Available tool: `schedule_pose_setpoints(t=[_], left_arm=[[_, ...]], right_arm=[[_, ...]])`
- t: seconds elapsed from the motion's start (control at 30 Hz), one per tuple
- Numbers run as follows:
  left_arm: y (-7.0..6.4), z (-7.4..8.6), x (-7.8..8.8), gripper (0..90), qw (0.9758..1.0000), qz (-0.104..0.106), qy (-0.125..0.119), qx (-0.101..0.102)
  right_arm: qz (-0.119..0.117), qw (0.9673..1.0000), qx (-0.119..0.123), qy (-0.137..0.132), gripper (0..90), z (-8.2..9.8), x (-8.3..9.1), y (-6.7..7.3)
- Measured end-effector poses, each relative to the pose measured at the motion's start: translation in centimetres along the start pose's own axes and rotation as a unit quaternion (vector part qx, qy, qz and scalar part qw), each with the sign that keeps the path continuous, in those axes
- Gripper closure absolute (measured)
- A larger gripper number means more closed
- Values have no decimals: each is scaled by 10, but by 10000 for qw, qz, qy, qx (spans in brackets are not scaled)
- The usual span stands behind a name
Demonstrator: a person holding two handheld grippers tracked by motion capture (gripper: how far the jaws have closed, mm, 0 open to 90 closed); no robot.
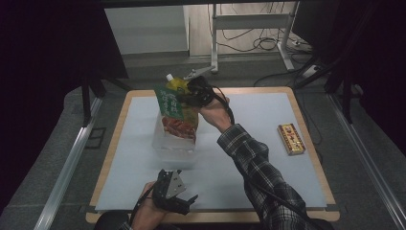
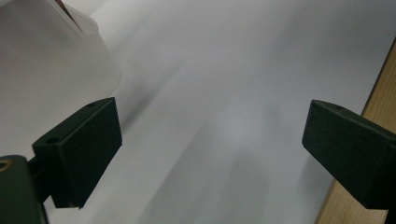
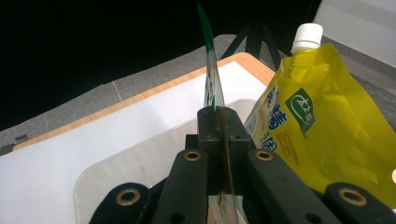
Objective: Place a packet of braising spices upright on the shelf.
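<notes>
My right gripper is shut on the top edge of a flat green and red packet, holding it upright over a clear plastic container. In the right gripper view the packet shows edge-on between the shut jaws of my right gripper. A yellow pouch with a white cap stands right beside it, its lower part in the container. The pouch rises behind the packet. My left gripper hovers open near the table's front edge, nothing between its jaws.
A white mat covers the wooden table. A small red and gold box lies at the right side of the mat. The container's wall is at the upper left of the left gripper view, the wooden edge at its right.
</notes>
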State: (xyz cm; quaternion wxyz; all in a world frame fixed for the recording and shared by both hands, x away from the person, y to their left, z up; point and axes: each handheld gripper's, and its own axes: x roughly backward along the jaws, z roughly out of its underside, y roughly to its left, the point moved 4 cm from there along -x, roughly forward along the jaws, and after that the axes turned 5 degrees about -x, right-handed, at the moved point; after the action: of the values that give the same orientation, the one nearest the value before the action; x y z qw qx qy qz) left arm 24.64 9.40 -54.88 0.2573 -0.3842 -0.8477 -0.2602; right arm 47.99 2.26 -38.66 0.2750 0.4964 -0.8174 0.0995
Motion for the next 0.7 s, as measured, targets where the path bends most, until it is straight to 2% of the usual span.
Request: schedule_pose_setpoints(t=[0.07, 0.2, 0.4, 0.53, 0.7], left_arm=[[0, 0, 0, 47, 10000, 0, 1, -12], [-1, 0, 0, 48, 10000, -16, 32, -46], [-1, 0, -1, 49, 10000, -16, 43, -51], [-2, 0, -2, 49, 10000, -10, 15, -18], [-2, 0, -2, 49, 10000, -12, 15, 13]], right_arm=[[-43, 10000, -64, 12, 851, 0, 0, 0], [17, 10000, -30, 24, 708, -1, 2, -1], [48, 9999, -121, 12, 505, 1, 10, -8], [125, 9998, -71, 108, 415, 6, 14, -10], [232, 9996, -32, 171, 354, 14, 21, -14]])
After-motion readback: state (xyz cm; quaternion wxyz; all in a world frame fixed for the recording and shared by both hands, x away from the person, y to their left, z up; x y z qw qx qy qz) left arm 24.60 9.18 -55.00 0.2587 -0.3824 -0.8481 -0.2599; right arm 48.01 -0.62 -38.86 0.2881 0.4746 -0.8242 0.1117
